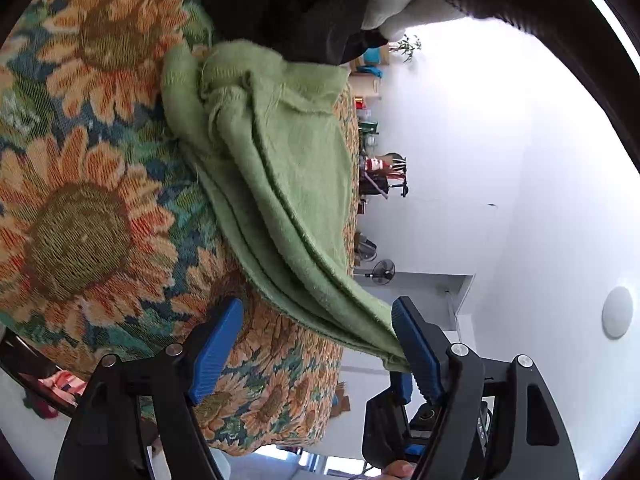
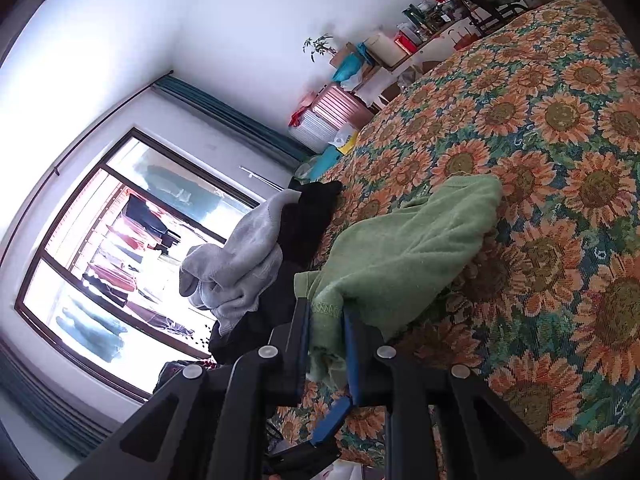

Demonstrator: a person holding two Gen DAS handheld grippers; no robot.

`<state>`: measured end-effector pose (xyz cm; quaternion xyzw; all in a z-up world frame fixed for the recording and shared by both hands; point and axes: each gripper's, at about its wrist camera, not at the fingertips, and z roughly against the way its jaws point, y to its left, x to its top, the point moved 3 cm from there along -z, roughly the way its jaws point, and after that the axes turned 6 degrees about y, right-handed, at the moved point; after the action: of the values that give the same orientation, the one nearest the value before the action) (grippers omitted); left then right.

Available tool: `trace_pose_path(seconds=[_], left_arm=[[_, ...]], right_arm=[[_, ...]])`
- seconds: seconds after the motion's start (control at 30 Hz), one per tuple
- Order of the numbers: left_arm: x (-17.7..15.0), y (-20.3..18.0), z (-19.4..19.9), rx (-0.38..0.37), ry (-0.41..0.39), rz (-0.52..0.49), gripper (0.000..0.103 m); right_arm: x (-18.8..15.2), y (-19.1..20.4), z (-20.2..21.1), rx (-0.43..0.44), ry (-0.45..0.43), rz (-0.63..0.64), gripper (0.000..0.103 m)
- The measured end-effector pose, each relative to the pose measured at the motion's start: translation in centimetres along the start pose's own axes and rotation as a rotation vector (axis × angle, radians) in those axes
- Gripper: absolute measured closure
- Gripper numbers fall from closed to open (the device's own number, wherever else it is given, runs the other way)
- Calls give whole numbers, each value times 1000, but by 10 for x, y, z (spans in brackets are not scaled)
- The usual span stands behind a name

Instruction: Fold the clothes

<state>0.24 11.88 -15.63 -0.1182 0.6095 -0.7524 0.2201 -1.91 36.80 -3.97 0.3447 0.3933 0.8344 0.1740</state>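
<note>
A light green knitted garment (image 1: pixel 280 184) lies crumpled on the sunflower bedspread (image 1: pixel 88 184). My left gripper (image 1: pixel 320 320) is open, its blue pads spread wide; the garment's near corner runs between them and touches the right pad (image 1: pixel 416 348). In the right wrist view the same green garment (image 2: pixel 404 248) lies on the bedspread (image 2: pixel 560 184), and my right gripper (image 2: pixel 326 316) is shut on its hemmed edge. Part of the right gripper shows in the left wrist view (image 1: pixel 400 432), below the left one.
A pile of black clothes (image 2: pixel 304 216) and a grey-white garment (image 2: pixel 236 264) lies at the bed's edge beside the green one. Beyond the bed are a pink suitcase (image 2: pixel 340 108), cluttered shelves (image 2: pixel 440 12), a fan (image 1: pixel 382 272) and a large window (image 2: pixel 112 248).
</note>
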Motion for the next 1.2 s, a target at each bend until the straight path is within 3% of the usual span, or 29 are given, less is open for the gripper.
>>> trace_pose_path(seconds=[0.3,0.33,0.4,0.43,0.53,0.6,0.8,0.93,1.2], left_arm=[[16,-16,-31,59,31,18,27],[19,-17,-30,84,36,21,38],[24,-17,-28,108,57,20,48],[25,-17,-26,120,64,12,59],[26,-19,-20,157,70,-48,80],[28,-19,-16,160,72,-68,85],[21,-13,-7,143,71,-53,86],[21,-15,-7,134,73,-52,86],[22,-15,-10,111,87,-29,86]], right_arm=[[-6,1,4,-16,23,29,85],[-8,-1,5,-20,27,30,85],[-14,-5,7,-31,37,32,85],[-17,-7,8,-35,43,32,85],[-29,-20,10,-31,50,-2,85],[-37,-32,10,-17,62,-37,81],[-51,-90,9,165,74,-324,60],[-54,-95,3,161,86,-331,49],[-56,-93,-25,180,149,-342,49]])
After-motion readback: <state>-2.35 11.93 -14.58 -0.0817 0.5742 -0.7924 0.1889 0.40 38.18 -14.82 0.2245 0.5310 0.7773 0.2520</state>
